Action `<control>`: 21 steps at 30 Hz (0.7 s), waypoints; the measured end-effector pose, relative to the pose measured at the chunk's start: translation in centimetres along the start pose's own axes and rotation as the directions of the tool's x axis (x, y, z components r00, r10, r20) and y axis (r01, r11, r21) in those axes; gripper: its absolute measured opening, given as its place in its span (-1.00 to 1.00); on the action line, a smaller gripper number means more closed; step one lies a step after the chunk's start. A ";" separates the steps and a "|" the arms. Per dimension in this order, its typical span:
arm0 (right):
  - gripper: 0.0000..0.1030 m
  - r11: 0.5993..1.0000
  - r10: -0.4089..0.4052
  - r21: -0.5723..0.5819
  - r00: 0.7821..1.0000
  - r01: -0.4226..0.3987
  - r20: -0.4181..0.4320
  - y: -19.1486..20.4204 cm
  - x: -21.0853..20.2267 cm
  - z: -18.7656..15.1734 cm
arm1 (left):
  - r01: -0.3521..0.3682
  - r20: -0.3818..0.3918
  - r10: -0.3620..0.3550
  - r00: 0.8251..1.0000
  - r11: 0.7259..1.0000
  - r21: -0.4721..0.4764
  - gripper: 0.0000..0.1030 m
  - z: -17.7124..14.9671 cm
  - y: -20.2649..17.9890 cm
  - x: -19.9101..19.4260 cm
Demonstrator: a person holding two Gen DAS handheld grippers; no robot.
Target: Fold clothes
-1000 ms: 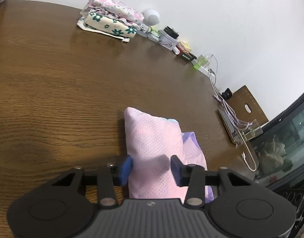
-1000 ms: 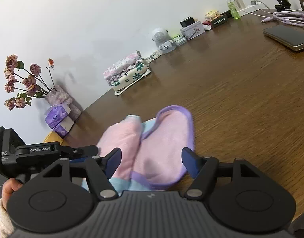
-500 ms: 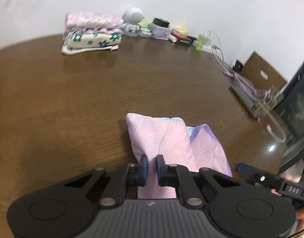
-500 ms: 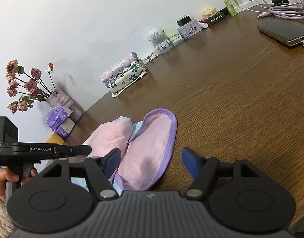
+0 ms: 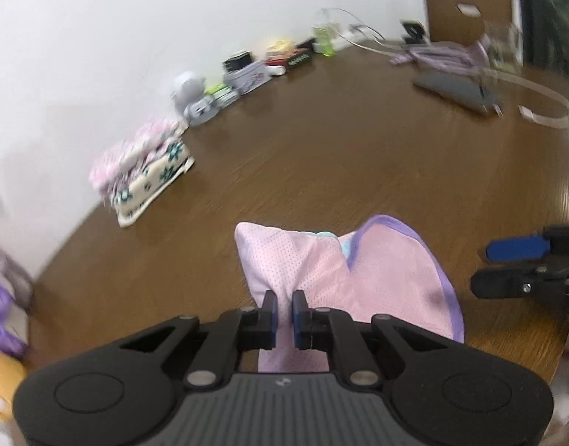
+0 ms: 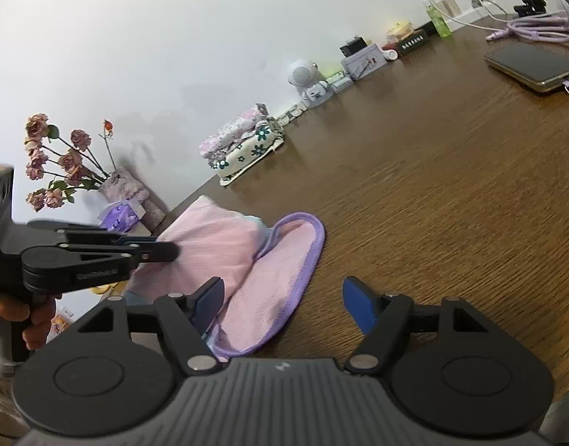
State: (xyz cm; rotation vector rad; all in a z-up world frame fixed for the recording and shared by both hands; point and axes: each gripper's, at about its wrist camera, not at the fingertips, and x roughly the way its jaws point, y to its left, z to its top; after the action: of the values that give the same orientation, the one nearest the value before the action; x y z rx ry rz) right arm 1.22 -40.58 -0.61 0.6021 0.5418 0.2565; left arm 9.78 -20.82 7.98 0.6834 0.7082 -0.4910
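While the left claw (image 5: pixel 283 306) pinches the pink garment (image 5: pixel 321 271) (folded), the right claw (image 6: pixel 283 299) gapes — empty.

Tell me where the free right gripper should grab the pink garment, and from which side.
Probably the purple-trimmed flap nearest the open right gripper: come in low from the near side. Its edge lies loose on the table, apart from the left gripper pinching the folded part.

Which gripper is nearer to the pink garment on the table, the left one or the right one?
Left. The left gripper is shut on the pink garment at its near edge. The right gripper is open, just above the garment's purple-trimmed flap, not gripping it.
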 end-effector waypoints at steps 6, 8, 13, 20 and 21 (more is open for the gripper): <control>0.44 1.000 0.001 -0.004 1.000 -0.001 0.022 -0.1 -1.2 -0.4 | -0.010 -0.009 0.010 1.000 0.995 0.097 -0.86 1.9 -4.0 -0.6; 0.44 1.000 -0.007 0.001 1.000 0.007 0.028 -0.5 -1.6 -0.6 | -0.005 -0.012 0.006 1.000 0.994 0.110 -0.86 2.4 -5.0 -0.6; 0.44 1.000 -0.029 0.012 0.999 0.029 0.044 -1.4 -2.5 -1.0 | -0.001 -0.005 0.001 1.000 0.987 0.162 -0.86 3.3 -7.5 -1.1; 0.43 0.999 -0.042 0.027 0.996 0.041 0.073 -2.5 -3.6 -1.3 | -0.072 0.044 0.062 0.997 0.947 0.312 -0.87 4.1 -11.4 -2.0; 0.43 0.999 -0.039 0.036 0.996 0.036 0.079 -2.7 -3.8 -1.3 | -0.073 0.049 0.061 0.997 0.942 0.326 -0.87 4.3 -11.9 -2.2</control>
State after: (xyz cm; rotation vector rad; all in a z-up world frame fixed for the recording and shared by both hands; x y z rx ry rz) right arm -2.46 -43.56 -1.61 0.6320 0.4813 0.1874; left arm 2.84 -31.53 7.25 1.0051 0.5693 -0.5640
